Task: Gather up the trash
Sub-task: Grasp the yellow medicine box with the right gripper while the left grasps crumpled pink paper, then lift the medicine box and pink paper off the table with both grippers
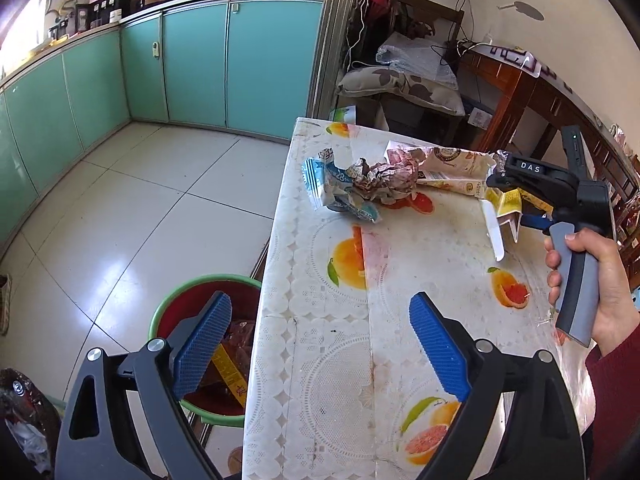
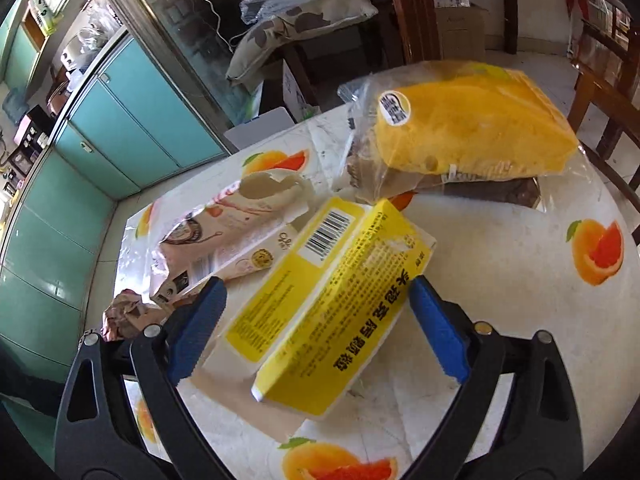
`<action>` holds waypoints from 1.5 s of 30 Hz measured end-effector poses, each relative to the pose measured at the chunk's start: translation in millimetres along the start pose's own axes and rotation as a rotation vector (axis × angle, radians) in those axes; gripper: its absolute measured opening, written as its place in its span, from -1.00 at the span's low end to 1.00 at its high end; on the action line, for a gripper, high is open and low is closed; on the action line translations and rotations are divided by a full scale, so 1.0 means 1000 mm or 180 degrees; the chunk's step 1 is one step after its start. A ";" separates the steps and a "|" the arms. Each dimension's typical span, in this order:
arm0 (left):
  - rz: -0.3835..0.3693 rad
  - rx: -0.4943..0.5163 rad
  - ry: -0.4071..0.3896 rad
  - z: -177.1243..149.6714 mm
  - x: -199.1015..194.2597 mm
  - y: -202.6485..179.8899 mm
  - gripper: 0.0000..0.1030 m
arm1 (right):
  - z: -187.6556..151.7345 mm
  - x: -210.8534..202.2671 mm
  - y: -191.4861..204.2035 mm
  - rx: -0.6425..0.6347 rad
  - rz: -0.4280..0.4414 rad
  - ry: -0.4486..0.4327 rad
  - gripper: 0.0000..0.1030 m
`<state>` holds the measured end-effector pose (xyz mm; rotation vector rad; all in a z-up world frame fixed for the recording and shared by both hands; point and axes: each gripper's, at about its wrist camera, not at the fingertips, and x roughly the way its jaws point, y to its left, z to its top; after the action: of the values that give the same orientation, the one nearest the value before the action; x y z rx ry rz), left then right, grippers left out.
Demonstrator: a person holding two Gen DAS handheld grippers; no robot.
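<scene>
My left gripper [image 1: 320, 312] hangs open and empty above the table's near left edge. Below its left finger stands a green-rimmed red bin [image 1: 176, 300] on the floor, holding wrappers. On the fruit-print tablecloth [image 1: 344, 360] lie a crumpled paper ball [image 1: 384, 182], a blue-white wrapper [image 1: 332, 190] and a beige wrapper [image 1: 452, 162]. My right gripper [image 2: 316, 292] is open around a yellow carton [image 2: 332, 300] that lies on the table; I see no pad pressing it. The left wrist view shows that gripper [image 1: 528, 220] in a person's hand [image 1: 596, 280].
A clear bag with yellow cake [image 2: 472, 128] rests on the table beyond the carton. Teal cabinets [image 1: 200, 64] line the tiled floor [image 1: 140, 208] to the left. Wooden chairs [image 2: 608, 92] and a pillow [image 1: 404, 86] stand behind the table. A dark bag [image 1: 20, 420] sits at bottom left.
</scene>
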<state>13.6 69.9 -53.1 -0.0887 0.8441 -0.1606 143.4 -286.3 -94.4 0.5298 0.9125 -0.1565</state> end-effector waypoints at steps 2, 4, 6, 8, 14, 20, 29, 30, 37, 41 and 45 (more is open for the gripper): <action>-0.0006 0.0027 -0.0009 0.008 0.004 -0.006 0.71 | -0.002 0.004 -0.007 0.0060 0.0117 0.0023 0.78; -0.0027 0.0066 -0.0045 0.020 0.008 -0.014 0.71 | -0.005 0.003 -0.004 -0.0110 0.0134 0.0015 0.69; -0.0077 0.0134 -0.0091 0.034 0.015 -0.026 0.72 | -0.010 0.002 0.001 -0.0334 0.0172 0.0047 0.16; -0.0117 0.0233 -0.0107 0.050 0.027 -0.040 0.72 | -0.015 0.001 -0.003 -0.0364 0.0365 0.0157 -0.17; -0.0096 0.0467 -0.0004 0.090 0.077 -0.079 0.74 | -0.051 -0.033 -0.033 -0.0495 0.0793 0.0260 -0.27; -0.0056 0.0451 0.0295 0.099 0.126 -0.094 0.61 | -0.083 -0.067 -0.046 -0.0833 0.0705 0.0210 -0.27; -0.0377 0.0260 0.0331 0.077 0.102 -0.091 -0.61 | -0.100 -0.086 -0.037 -0.1098 0.0518 0.0114 0.57; -0.0421 0.0266 0.0287 0.074 0.093 -0.093 -0.61 | -0.100 -0.085 -0.037 -0.1106 0.0519 0.0123 0.57; -0.0627 0.0412 -0.0013 0.046 0.026 -0.103 -0.61 | -0.102 -0.071 -0.046 -0.0939 0.0450 0.0170 0.41; -0.0554 0.0479 -0.0078 0.023 0.002 -0.100 -0.60 | -0.106 -0.075 -0.052 -0.0801 0.0630 0.0224 -0.29; -0.0395 0.0475 -0.0101 0.002 -0.010 -0.093 -0.60 | -0.113 -0.091 -0.050 -0.0802 0.0723 0.0133 -0.30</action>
<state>-1.2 -20.0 -31.3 -0.0034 0.7928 -0.3373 -10.2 -281.2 -97.1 0.3993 0.8906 0.1741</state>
